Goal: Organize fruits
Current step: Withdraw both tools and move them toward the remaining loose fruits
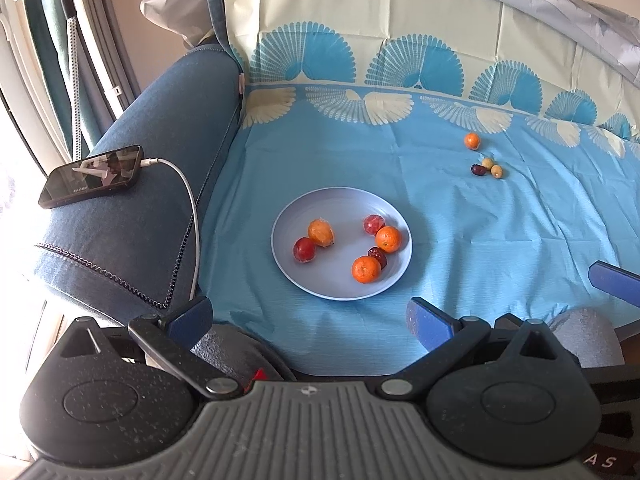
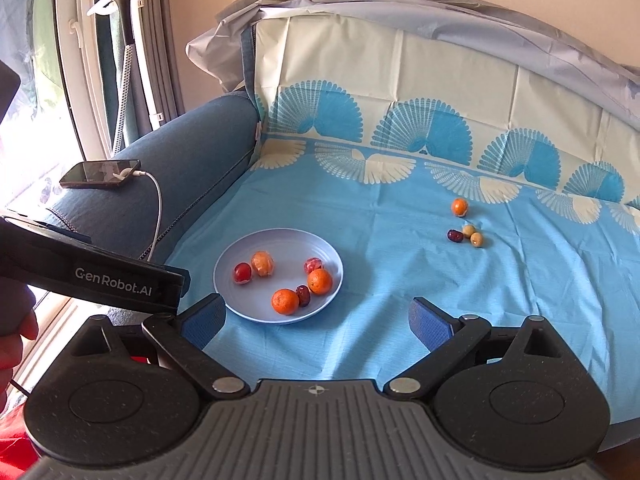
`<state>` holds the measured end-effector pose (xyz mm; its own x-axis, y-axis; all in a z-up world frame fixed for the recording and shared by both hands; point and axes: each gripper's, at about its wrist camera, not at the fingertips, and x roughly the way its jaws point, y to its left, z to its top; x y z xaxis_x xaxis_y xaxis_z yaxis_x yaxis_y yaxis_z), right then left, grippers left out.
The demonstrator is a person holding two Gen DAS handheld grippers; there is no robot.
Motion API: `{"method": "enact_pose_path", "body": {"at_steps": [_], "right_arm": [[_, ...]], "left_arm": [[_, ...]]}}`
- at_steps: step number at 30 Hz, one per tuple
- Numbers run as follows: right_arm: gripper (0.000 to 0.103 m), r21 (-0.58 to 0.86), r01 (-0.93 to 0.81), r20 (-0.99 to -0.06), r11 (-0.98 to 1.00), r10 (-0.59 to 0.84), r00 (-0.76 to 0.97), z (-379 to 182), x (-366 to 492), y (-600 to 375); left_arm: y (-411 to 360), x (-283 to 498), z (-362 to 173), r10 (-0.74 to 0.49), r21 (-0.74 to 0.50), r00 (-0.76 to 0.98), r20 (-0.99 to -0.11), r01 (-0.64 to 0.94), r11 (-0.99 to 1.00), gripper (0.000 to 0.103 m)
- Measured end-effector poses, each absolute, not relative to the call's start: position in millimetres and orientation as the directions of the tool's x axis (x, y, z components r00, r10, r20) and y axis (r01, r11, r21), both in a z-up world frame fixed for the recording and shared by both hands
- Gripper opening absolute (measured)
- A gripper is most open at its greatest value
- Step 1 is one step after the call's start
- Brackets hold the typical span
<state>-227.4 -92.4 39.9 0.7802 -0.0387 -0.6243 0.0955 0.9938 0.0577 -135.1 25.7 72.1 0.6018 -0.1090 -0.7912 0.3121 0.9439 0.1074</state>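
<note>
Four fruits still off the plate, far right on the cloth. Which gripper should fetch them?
Probably right. The loose orange and three small fruits lie right of the plate; the right gripper is open, empty, nearer that side than the left gripper.

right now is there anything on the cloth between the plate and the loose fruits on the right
No. In both wrist views only bare blue tablecloth lies between the plate and the loose fruits; nothing sits on that stretch.

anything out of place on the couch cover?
Yes: four fruits lie loose on the blue cover, far right of the plate: a small orange and, nearer, a dark red fruit touching two yellowish ones. Six fruits sit on the plate.
</note>
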Motion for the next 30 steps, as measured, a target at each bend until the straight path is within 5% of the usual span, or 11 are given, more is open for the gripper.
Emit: {"method": "enact_pose_path", "body": {"at_steps": [30], "right_arm": [[0.098, 0.099, 0.234, -0.664, 0.967, -0.111, 0.739, 9.2, -199.7, -160.3]], "left_arm": [[-32.3, -94.4, 46.7, -0.083, 0.137, 0.544, -0.835, 0.351, 0.926, 0.103]]}}
